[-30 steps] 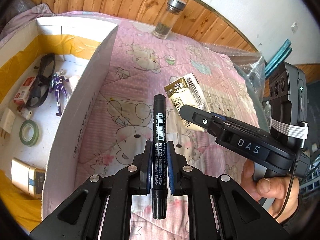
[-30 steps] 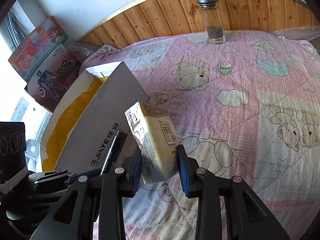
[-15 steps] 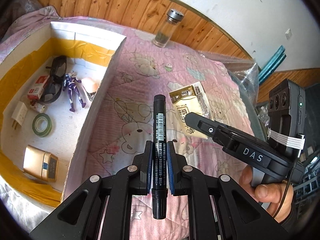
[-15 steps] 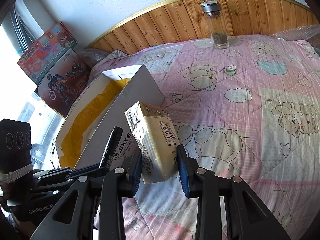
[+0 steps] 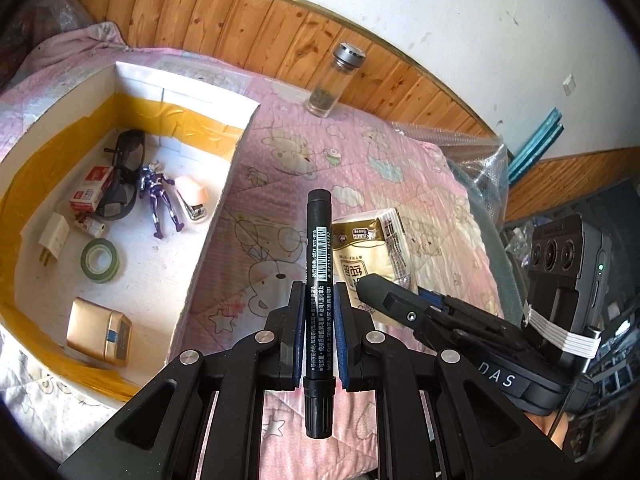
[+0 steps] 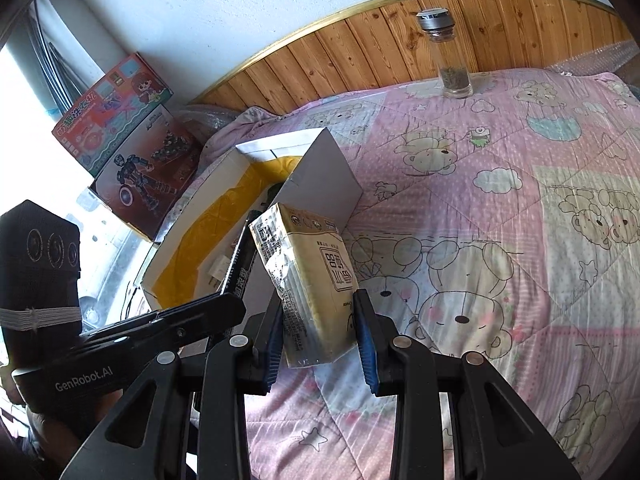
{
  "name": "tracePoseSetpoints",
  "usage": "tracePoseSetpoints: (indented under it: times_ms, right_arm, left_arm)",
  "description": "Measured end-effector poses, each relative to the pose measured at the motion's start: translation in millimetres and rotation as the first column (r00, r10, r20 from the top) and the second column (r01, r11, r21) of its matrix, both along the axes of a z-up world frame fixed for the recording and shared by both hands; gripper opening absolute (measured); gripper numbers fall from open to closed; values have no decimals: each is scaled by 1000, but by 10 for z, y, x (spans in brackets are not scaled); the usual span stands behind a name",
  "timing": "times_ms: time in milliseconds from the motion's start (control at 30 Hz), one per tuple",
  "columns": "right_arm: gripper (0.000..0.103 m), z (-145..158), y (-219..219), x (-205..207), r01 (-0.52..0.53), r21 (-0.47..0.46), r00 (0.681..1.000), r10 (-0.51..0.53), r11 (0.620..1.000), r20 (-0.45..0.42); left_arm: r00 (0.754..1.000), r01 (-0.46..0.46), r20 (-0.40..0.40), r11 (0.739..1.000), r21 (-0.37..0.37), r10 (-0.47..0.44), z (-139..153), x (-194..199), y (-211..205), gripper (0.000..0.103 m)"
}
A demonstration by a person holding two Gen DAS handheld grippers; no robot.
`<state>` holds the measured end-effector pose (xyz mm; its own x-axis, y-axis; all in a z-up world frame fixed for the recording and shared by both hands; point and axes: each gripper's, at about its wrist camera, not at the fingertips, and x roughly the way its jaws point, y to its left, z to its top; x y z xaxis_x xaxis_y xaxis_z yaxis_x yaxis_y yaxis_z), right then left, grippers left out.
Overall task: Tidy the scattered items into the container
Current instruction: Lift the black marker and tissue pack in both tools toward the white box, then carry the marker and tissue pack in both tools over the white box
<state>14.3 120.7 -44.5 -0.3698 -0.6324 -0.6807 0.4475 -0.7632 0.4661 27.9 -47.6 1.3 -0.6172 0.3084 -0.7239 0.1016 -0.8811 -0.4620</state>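
Nearest us, our left gripper is clenched on a black marker, which stands upright between the blue pads. Our right gripper grasps a yellow tissue pack, held above the pink quilt. Just left of the marker, the open box sits on the bed; inside it lie a gold case, green tape, a plug, a purple figure, sunglasses and a red packet. Farther off, a glass bottle stands upright near the wooden headboard.
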Motion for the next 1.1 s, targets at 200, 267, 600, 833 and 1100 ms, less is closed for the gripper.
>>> tracePoseSetpoints:
  times_ms: [200, 267, 600, 833, 1100]
  right_arm:
    - [34, 91, -132, 55, -19, -13, 1000, 19, 1000, -12]
    - [34, 120, -183, 70, -28, -16, 999, 27, 999, -16]
    - [34, 267, -495, 123, -85, -31, 996, 83, 996, -37]
    - [34, 415, -727, 133, -122, -41, 991, 119, 992, -62]
    - [34, 520, -969, 124, -153, -60, 987, 149, 986, -66]
  left_arm:
    - [999, -43, -22, 999, 14, 44, 104, 72, -207, 13]
    - [998, -57, -28, 998, 18, 57, 137, 88, -275, 13]
    - [992, -119, -48, 992, 46, 121, 227, 131, -615, 13]
    - [983, -173, -57, 983, 57, 176, 262, 140, -889, 13]
    - [970, -240, -25, 966, 93, 243, 133, 147, -1154, 13]
